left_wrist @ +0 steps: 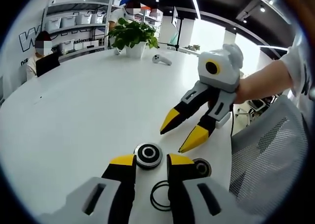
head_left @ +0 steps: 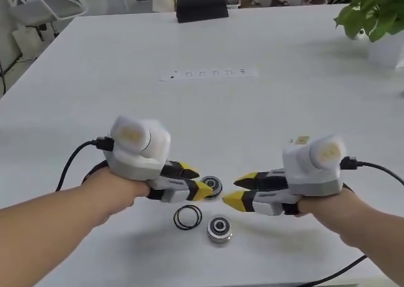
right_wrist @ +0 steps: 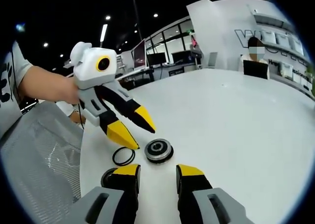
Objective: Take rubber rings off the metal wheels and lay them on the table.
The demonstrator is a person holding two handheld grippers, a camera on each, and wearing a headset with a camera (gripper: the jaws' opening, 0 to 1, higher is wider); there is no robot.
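Two metal wheels lie near the table's front edge. The first wheel (head_left: 211,185) (left_wrist: 148,155) (right_wrist: 159,150) still wears a dark rubber rim and sits between both grippers' tips. The second wheel (head_left: 219,229) (left_wrist: 201,167) (right_wrist: 108,176) lies nearer me. Loose black rubber rings (head_left: 187,217) (left_wrist: 160,197) (right_wrist: 123,156) lie flat on the table beside it. My left gripper (head_left: 199,181) (left_wrist: 150,160) (right_wrist: 141,137) is open, its tips just left of the first wheel. My right gripper (head_left: 237,190) (left_wrist: 174,139) (right_wrist: 157,171) is open too, just right of that wheel. Neither holds anything.
A white power strip (head_left: 208,74) lies mid-table. A potted plant (head_left: 372,9) (left_wrist: 130,37) stands at the far right corner and a black object (head_left: 202,6) at the far edge. A mesh chair (left_wrist: 266,170) stands by the table's near side.
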